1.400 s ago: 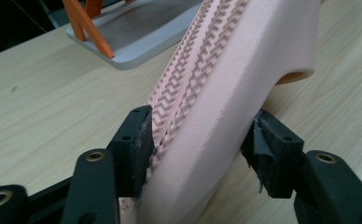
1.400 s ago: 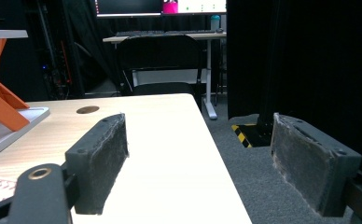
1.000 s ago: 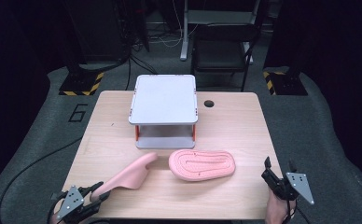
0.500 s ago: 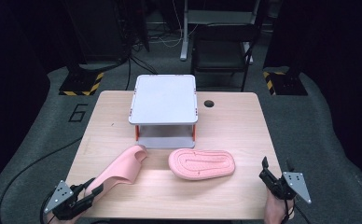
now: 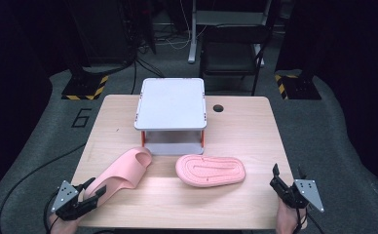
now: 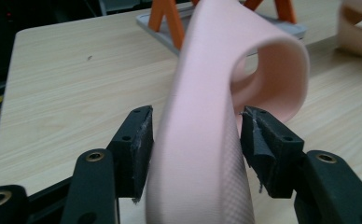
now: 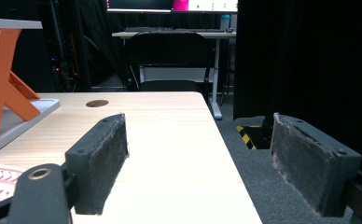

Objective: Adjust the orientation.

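Note:
A pink slipper (image 5: 123, 170) lies strap up at the table's front left, its toe near the shelf. Its heel end (image 6: 202, 116) stands between the jaws of my left gripper (image 5: 95, 187). Those jaws have just been opening, and the pads (image 6: 139, 144) stand close beside the slipper without pressing it. The second pink slipper (image 5: 210, 170) lies sole up at the front middle. My right gripper (image 5: 287, 173) hovers at the front right corner, open (image 7: 198, 158), with nothing between its pads.
A white two-level shelf (image 5: 171, 103) on orange legs (image 6: 170, 18) stands at the table's middle back. A round cable hole (image 5: 218, 107) sits to its right. The table edge (image 7: 226, 154) drops to grey carpet right of my right gripper. A black chair stands behind the table.
The left slipper's toe end has swung left and toward the shelf. The left gripper's jaws have spread wider around the heel. The right gripper has stayed in place.

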`<state>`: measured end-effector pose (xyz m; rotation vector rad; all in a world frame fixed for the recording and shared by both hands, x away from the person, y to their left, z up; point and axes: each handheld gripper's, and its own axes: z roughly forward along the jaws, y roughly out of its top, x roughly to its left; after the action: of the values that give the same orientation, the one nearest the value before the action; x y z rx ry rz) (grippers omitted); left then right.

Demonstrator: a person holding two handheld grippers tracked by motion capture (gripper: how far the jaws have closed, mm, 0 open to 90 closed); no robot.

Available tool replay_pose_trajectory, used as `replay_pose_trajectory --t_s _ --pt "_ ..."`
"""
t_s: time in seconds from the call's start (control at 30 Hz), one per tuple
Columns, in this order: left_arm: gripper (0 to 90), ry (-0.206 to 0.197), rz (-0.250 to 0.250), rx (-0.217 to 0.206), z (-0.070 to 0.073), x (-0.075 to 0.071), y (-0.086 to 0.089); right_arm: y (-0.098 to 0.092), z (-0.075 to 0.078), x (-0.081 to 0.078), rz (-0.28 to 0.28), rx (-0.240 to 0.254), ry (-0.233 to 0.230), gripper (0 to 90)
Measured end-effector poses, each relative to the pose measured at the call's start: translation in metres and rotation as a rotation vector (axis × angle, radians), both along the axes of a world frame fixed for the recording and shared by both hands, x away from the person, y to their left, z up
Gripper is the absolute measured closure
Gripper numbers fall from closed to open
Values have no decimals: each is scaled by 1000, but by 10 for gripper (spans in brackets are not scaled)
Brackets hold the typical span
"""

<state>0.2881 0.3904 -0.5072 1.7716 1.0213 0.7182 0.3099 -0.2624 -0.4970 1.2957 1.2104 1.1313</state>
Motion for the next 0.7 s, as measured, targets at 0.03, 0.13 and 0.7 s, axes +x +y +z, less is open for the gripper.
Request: replay_pose_trajectory --t_s 0.03,0.13,0.7 --pt "401 12 -1 0 -1 3 2 0 0 0 1 -2 2 186" --pt "364 34 11 -22 -4 7 6 0 0 0 1 -7 1 186" --pt "218 -5 69 -25 4 -6 15 4 0 1 23 -13 5 186"
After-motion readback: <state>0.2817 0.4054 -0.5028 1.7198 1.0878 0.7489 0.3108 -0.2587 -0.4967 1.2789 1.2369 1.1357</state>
